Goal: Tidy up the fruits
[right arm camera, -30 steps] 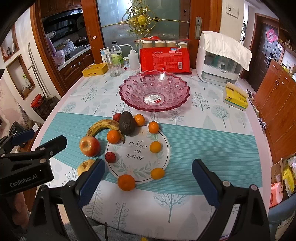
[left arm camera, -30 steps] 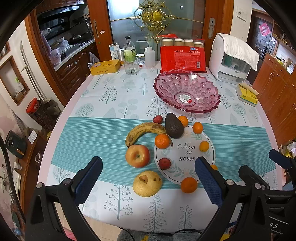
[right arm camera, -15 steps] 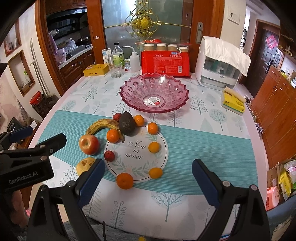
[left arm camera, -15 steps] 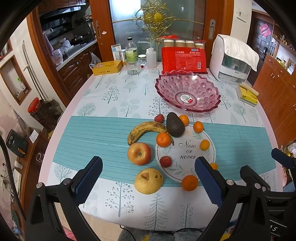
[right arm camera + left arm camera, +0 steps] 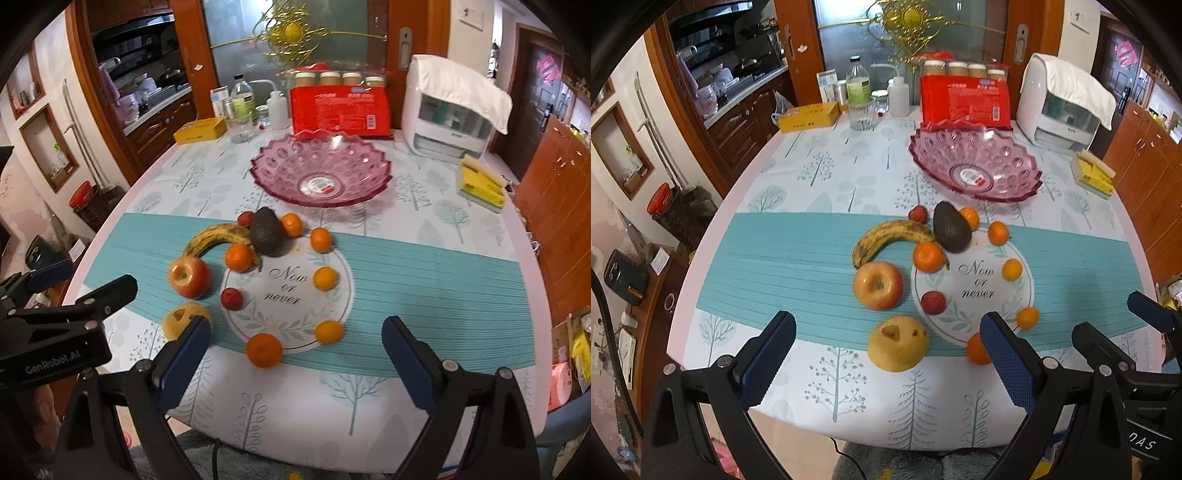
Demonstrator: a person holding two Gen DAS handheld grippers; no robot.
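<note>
A pink glass bowl (image 5: pixel 975 166) (image 5: pixel 320 170) stands empty at the back of the table. In front of it lie a banana (image 5: pixel 890 236), an avocado (image 5: pixel 951 226), a red apple (image 5: pixel 878 285), a yellow pear (image 5: pixel 898 343), several small oranges (image 5: pixel 264 350) and two small red fruits (image 5: pixel 933 302), around a round printed mat (image 5: pixel 291 291). My left gripper (image 5: pixel 886 354) is open and empty above the near table edge, over the pear. My right gripper (image 5: pixel 295 350) is open and empty near the front orange.
At the back stand a red package (image 5: pixel 966 99) with jars, a white appliance (image 5: pixel 1063 103), bottles and a glass (image 5: pixel 862 110), and a yellow box (image 5: pixel 809 116). A yellow pack (image 5: pixel 480 184) lies at the right. Wooden cabinets flank the table.
Both grippers have moved slightly forward and nearer the table, so the fruits look a little closer. Both stay open. No fruit has moved.
</note>
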